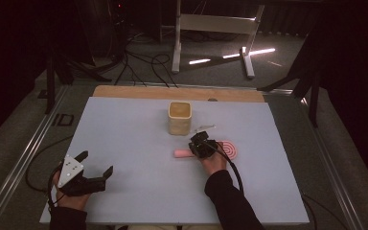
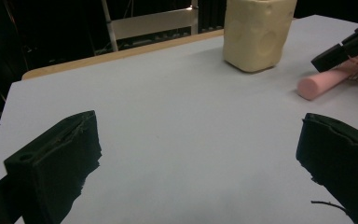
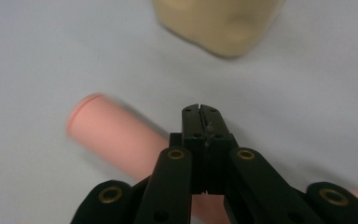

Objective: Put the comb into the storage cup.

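Two grippers: my left gripper [image 1: 95, 168] rests wide open, well apart.
Pink foam lollipop-shaped stick [image 1: 184, 153]: long axis crosswise under my right gripper [image 3: 200, 110], beside the cream foam cup [image 1: 179, 117].
Right jaws: clenched together above it, holding nothing.

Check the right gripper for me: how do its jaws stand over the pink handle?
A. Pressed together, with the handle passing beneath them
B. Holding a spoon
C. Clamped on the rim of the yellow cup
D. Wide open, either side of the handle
A: in the right gripper view, the right gripper has its jaws shut tight against each other, and the pink handle runs under them, not between them.
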Motion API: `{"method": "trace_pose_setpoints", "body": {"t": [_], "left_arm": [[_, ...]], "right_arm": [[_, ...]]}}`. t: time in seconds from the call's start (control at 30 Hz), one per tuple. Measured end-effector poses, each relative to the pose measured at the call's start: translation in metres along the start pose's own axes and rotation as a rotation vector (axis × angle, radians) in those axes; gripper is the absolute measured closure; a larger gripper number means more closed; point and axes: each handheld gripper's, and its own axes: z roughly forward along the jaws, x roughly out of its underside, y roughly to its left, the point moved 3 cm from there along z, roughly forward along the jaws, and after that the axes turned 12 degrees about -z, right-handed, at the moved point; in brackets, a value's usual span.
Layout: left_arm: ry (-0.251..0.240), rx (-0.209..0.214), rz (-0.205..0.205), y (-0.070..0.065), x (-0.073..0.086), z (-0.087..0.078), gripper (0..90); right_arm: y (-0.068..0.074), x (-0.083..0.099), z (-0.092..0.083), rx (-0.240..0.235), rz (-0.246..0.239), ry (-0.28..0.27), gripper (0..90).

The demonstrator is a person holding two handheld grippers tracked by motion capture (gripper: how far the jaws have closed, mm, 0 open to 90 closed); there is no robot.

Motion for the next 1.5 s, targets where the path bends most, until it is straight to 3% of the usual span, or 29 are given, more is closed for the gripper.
{"method": "trace_pose_setpoints", "body": {"t": [0.23, 0.8, 1.13, 1.5], "left_arm": [[0.000, 0.000, 0.000, 0.000, 0.000, 0.000, 0.3], [0.001, -0.001, 0.000, -0.001, 0.000, 0.000, 0.3], [0.001, -0.001, 0.001, -0.002, 0.000, 0.001, 0.3], [0.001, -0.002, 0.000, -0.002, 0.000, 0.001, 0.3]], "right_arm": [[0.005, 0.009, -0.010, 0.008, -0.052, 0.048, 90.0], [0.000, 0.027, -0.036, -0.022, -0.084, 0.077, 90.0], [-0.006, 0.043, -0.048, -0.034, -0.075, 0.086, 90.0], [-0.008, 0.045, -0.053, -0.037, -0.075, 0.071, 86.7]]}}
